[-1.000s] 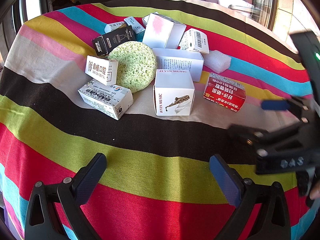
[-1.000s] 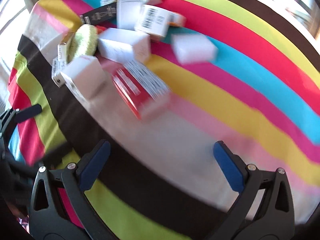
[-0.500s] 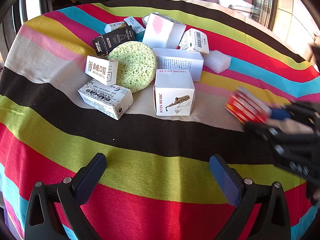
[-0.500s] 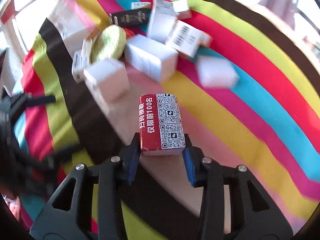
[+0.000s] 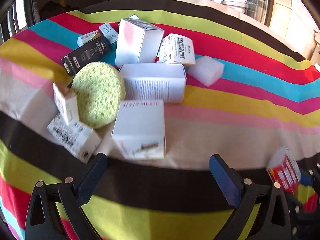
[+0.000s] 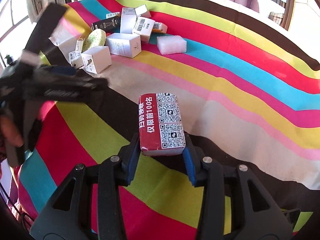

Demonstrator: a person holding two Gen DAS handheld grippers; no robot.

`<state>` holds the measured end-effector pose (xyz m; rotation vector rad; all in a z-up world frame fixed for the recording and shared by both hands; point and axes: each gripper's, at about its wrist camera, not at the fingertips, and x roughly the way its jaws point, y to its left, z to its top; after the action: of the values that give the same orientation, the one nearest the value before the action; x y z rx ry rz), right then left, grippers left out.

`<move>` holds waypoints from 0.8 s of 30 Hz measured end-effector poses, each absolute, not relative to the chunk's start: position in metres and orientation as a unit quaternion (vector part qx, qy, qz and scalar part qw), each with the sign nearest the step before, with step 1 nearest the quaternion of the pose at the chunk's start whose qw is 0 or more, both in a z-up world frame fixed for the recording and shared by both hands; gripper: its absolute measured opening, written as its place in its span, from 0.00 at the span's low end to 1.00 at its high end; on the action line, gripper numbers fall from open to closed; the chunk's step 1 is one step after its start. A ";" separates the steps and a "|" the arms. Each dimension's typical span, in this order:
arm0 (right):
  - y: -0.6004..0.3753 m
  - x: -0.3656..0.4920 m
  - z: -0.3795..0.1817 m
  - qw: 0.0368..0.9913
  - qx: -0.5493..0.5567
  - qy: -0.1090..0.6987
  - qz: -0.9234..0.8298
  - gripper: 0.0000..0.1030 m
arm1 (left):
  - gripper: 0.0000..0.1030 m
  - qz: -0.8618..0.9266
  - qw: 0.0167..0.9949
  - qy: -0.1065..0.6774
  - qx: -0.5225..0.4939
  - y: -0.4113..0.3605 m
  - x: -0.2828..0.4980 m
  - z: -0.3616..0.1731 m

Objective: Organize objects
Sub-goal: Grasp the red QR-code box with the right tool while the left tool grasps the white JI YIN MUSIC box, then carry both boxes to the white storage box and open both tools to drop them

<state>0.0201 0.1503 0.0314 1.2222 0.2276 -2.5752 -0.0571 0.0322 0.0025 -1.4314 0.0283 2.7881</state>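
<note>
My right gripper (image 6: 161, 152) is shut on a red box with QR codes (image 6: 161, 122), held above the striped cloth near the table's front. The same red box shows at the right edge of the left wrist view (image 5: 285, 172). My left gripper (image 5: 158, 172) is open and empty, just in front of a white music box (image 5: 140, 129). Behind it lies a pile: a round green sponge (image 5: 99, 95), a long white box (image 5: 155, 85), a black box (image 5: 86, 55), a barcode box (image 5: 178, 49) and a white foam block (image 5: 206, 72).
A striped cloth (image 5: 240, 104) covers the round table. The left gripper's arm (image 6: 50, 86) crosses the left side of the right wrist view. Several small white boxes (image 5: 74, 136) lie at the pile's left. Windows stand behind the table.
My right gripper closed on the red box, lifted it and pulled it back toward the front right. My left gripper moved forward, close to the white music box.
</note>
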 end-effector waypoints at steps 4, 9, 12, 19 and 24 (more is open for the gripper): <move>0.159 0.028 0.038 0.136 0.420 0.081 -0.894 0.44 | 0.60 0.895 -0.002 -0.001 -0.445 0.030 -0.065 0.007; 0.159 0.028 0.038 0.136 0.420 0.080 -0.894 0.44 | 0.41 0.899 0.010 -0.003 -0.437 0.027 -0.048 0.007; 0.159 0.028 0.038 0.136 0.420 0.079 -0.894 0.44 | 0.41 0.901 0.015 -0.006 -0.434 0.024 -0.027 0.008; 0.159 0.028 0.037 0.138 0.420 0.076 -0.894 0.44 | 0.41 0.907 0.018 0.005 -0.421 0.031 0.028 0.012; 0.158 0.029 0.037 0.136 0.419 0.077 -0.894 0.44 | 0.41 0.910 0.015 0.008 -0.414 0.026 0.061 0.022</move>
<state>0.0286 0.1583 0.0375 1.2141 0.2223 -2.5889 0.0608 0.0260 0.0222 -1.2890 0.0246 2.8319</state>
